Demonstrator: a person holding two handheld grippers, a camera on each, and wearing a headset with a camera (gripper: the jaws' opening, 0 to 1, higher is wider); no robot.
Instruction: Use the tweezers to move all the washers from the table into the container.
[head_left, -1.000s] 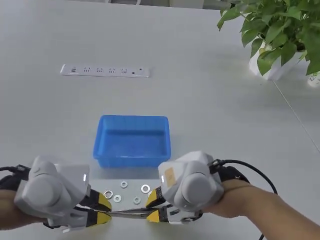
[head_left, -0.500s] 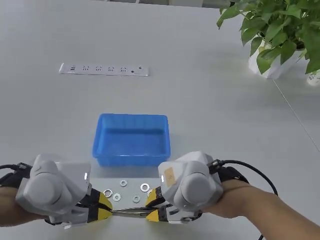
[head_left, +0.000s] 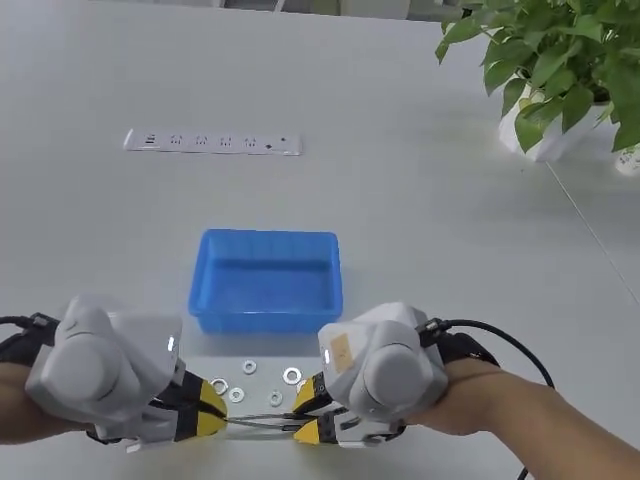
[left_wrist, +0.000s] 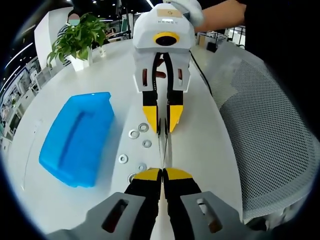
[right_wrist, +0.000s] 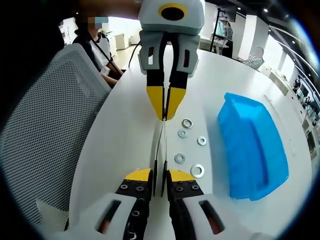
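Five washers (head_left: 249, 367) just ahead of the jaws; one tweezers (head_left: 262, 421), one blue container (head_left: 266, 321), one power strip (head_left: 210, 142), one plant (head_left: 560, 60).

In the head view both ends of the thin metal tweezers (head_left: 262, 421) vanish between the yellow tips of the left gripper (head_left: 212, 420) and the right gripper (head_left: 308, 415). In the left gripper view one small silver washer (left_wrist: 131, 177) is half covered by that gripper's own tip. Top and right edges cut the green potted plant (head_left: 560, 60). The sockets of the white power strip (head_left: 210, 142) are too small to tell.
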